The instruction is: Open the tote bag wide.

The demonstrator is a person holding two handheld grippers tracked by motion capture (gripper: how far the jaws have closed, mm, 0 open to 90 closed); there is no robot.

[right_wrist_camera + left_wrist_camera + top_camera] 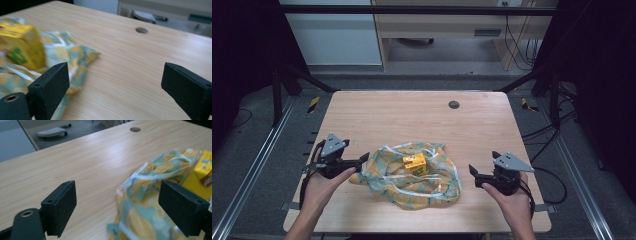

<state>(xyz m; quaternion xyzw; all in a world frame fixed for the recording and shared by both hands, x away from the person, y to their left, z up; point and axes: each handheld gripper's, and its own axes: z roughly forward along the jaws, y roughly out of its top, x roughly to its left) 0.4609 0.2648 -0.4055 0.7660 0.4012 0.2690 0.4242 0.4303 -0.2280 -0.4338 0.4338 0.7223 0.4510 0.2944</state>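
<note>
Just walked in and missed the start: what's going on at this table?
A person holds a gripper in each hand over a wooden table. Between them lies a crumpled patterned bag with a yellow box resting on it. The left gripper and right gripper are both open, flanking the bag, gripping nothing.

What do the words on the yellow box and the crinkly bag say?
Yellow box: green and dark printing on its sides, too small and blurred to read in any view.
Patterned bag: orange and teal shapes only, no letters I can make out.
Table: no words or numbers to see.
So nothing here can be read.
</note>
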